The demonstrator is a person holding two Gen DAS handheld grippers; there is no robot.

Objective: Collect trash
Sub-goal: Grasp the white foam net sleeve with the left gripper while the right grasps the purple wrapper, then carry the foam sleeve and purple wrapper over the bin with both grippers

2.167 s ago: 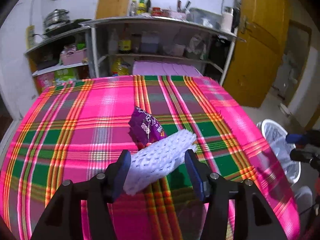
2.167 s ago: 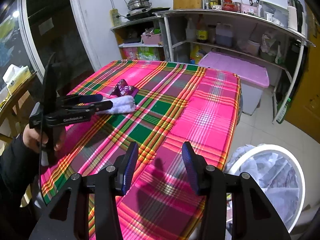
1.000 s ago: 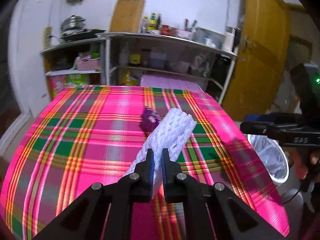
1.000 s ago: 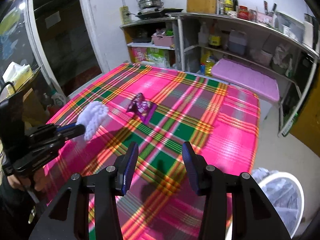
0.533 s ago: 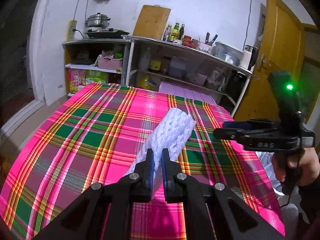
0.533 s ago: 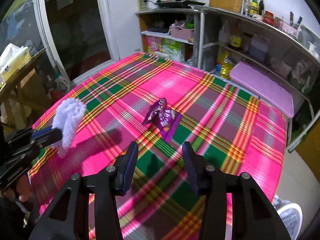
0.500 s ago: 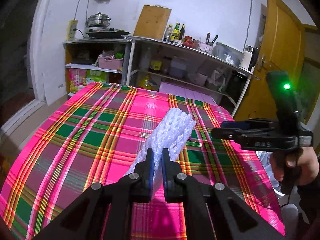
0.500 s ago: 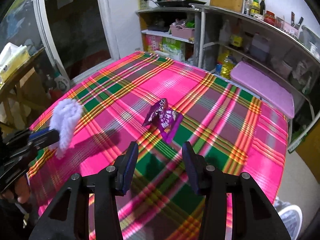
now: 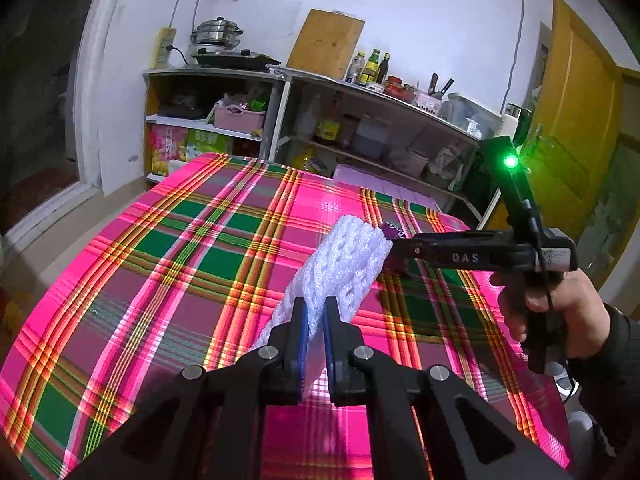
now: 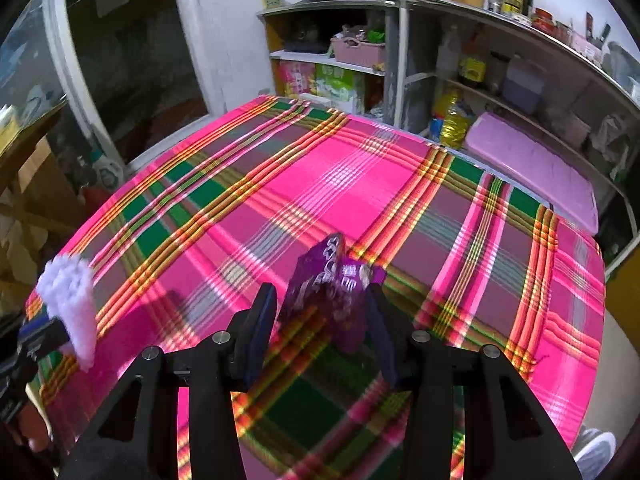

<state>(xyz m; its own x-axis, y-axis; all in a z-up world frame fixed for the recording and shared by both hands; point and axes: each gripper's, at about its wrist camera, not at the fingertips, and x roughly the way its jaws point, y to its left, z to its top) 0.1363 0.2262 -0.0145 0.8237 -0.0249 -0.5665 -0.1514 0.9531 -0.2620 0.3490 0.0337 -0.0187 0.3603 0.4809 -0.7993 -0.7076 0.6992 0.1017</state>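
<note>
My left gripper (image 9: 315,316) is shut on a white foam fruit net (image 9: 344,264) and holds it above the plaid tablecloth (image 9: 180,264); the net also shows at the left of the right wrist view (image 10: 72,300). A crumpled purple snack wrapper (image 10: 332,292) lies on the cloth between the open fingers of my right gripper (image 10: 320,316). In the left wrist view my right gripper (image 9: 396,252) reaches in from the right, and only a sliver of the wrapper (image 9: 394,232) shows behind the net.
Metal shelves (image 9: 360,120) with bottles, boxes and a pot stand behind the table. A pink lidded bin (image 10: 532,164) sits beyond the far table edge. A yellow door (image 9: 572,128) is at the right. A white waste bin's rim (image 10: 596,452) shows at the lower right.
My right gripper has moved forward and down, so the purple wrapper now sits between its open fingers. My left gripper still holds the foam net raised above the table.
</note>
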